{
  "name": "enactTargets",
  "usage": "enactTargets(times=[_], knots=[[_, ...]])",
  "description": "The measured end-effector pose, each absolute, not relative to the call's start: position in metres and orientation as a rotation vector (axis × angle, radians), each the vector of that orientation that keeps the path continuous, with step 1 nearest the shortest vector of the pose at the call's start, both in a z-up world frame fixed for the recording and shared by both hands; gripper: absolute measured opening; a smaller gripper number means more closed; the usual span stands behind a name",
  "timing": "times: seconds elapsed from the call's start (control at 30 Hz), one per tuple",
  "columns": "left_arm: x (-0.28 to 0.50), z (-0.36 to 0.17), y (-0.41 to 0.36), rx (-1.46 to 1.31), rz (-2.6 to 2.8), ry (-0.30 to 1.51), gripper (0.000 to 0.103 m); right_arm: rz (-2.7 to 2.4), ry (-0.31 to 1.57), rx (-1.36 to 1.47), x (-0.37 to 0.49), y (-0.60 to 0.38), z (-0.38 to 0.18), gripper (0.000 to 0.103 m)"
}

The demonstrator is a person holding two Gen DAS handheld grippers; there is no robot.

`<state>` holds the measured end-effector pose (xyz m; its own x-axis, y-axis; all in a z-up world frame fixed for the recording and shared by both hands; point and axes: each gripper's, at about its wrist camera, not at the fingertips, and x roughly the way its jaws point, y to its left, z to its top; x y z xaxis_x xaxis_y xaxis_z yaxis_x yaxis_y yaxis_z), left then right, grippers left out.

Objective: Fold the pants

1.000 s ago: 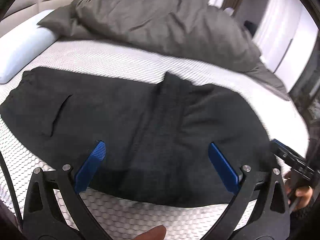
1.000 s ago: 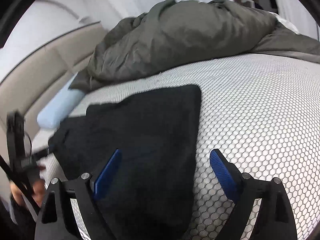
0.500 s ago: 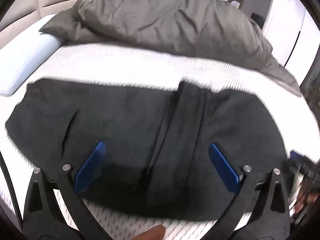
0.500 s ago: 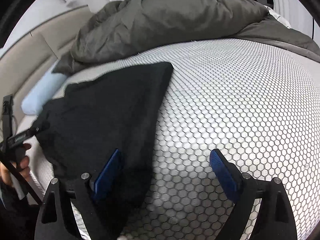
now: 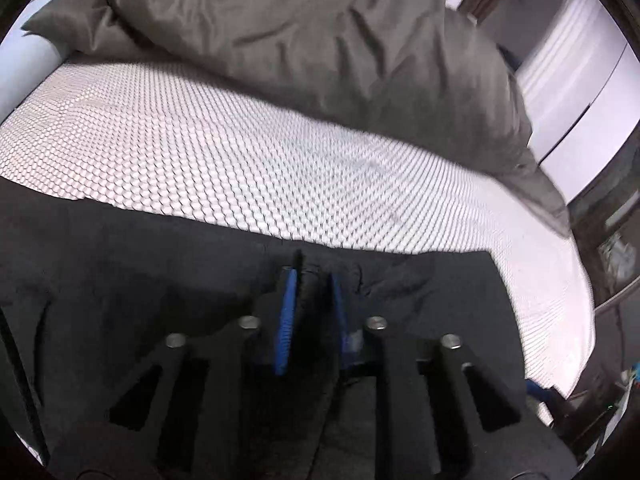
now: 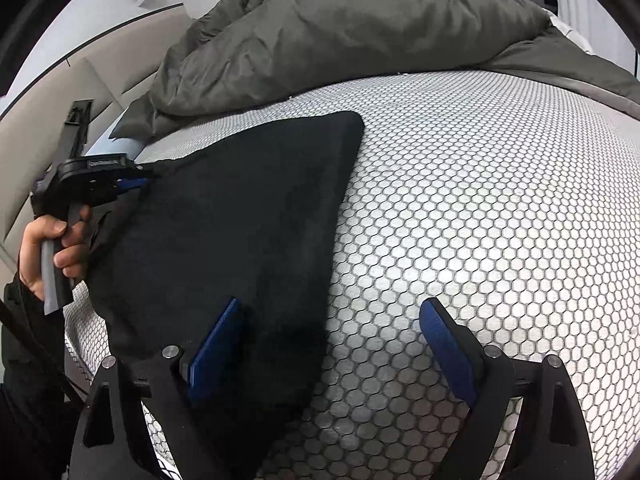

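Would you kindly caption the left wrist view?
Left gripper shut on black pants lying on a honeycomb-patterned mattress.

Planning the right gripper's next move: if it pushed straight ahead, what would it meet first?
Probably the bare mattress; the open right gripper straddles the pants' edge, duvet farther off.

The pants [image 5: 120,280] run off the left wrist view's lower edge.

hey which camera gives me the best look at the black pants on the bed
The right wrist view. There the pants show most of their outline on the mattress, with the left gripper at their far edge. The left wrist view shows only dark fabric up close, pinched between that gripper's fingers.
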<state>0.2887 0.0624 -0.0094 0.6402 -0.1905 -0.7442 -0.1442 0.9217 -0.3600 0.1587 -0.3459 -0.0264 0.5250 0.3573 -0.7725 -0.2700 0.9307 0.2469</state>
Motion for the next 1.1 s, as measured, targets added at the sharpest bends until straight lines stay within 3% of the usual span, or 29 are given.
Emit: enactTargets(times=[0.2,0.33,0.37,0.47,0.5,0.77,0.93,0.97,1.1], knots=[[0.294,-0.039,0.087,-0.423,0.187,0.985,0.013,0.385,0.946,0.096,0.155,-0.349,-0.026,0.091],[0.275,-0.027,0.085,-0.405,0.143,0.954,0.017,0.375,0.931,0.111,0.151,-0.349,-0.023,0.091],[0.265,-0.022,0.083,-0.393,0.125,0.942,0.026,0.373,0.925,0.116,0.151,-0.349,-0.021,0.091],[0.227,-0.014,0.076,-0.4,0.074,0.91,0.075,0.377,0.906,0.128,0.148,-0.35,-0.015,0.091],[0.215,-0.013,0.072,-0.394,0.066,0.899,0.08,0.382,0.902,0.13,0.146,-0.349,-0.013,0.091],[0.14,-0.033,0.083,-0.52,0.044,0.895,0.08,0.395,0.881,0.112,0.138,-0.338,-0.008,0.091],[0.126,-0.042,0.098,-0.646,-0.02,0.881,0.061,0.374,0.88,0.117,0.14,-0.339,-0.009,0.091],[0.122,-0.044,0.101,-0.687,-0.048,0.879,0.053,0.371,0.882,0.116,0.142,-0.338,-0.009,0.091],[0.126,-0.052,0.1,-0.715,-0.097,0.925,0.051,0.365,0.89,0.104,0.148,-0.334,-0.012,0.091]])
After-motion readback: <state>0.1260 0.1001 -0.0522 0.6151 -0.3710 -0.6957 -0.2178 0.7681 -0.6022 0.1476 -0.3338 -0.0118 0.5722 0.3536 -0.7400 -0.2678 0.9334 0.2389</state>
